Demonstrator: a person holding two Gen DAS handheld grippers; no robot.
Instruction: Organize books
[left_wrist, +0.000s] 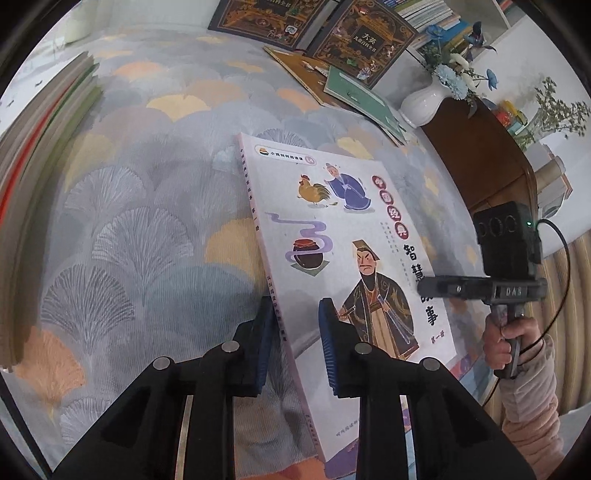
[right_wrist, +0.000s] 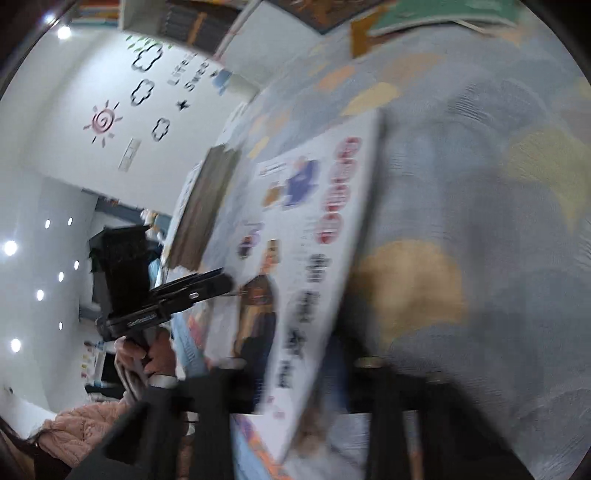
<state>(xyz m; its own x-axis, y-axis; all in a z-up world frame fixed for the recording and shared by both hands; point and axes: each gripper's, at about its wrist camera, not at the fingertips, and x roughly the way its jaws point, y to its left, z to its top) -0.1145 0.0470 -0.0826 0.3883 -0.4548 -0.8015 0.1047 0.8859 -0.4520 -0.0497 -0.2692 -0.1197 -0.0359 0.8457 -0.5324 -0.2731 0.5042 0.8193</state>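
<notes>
A thin pale picture book (left_wrist: 332, 229) with a rooster, a jar and a robed official on its cover is held tilted above the fan-patterned cloth (left_wrist: 147, 192). My left gripper (left_wrist: 297, 343) is shut on its spine edge, a blue pad on each side. My right gripper (left_wrist: 421, 286), held by a hand (left_wrist: 498, 339), is shut on the book's opposite long edge. The right wrist view is blurred. There the book (right_wrist: 314, 229) runs between my right gripper's (right_wrist: 299, 373) dark fingers, and the left gripper (right_wrist: 229, 282) meets its far edge.
A tall stack of books (left_wrist: 44, 129) lies at the left. Two dark ornate books (left_wrist: 362, 40), a brown book (left_wrist: 299, 70) and a green one (left_wrist: 365, 99) lie at the far side. A white vase (left_wrist: 424, 103) of blue flowers stands by a wooden cabinet (left_wrist: 480, 155).
</notes>
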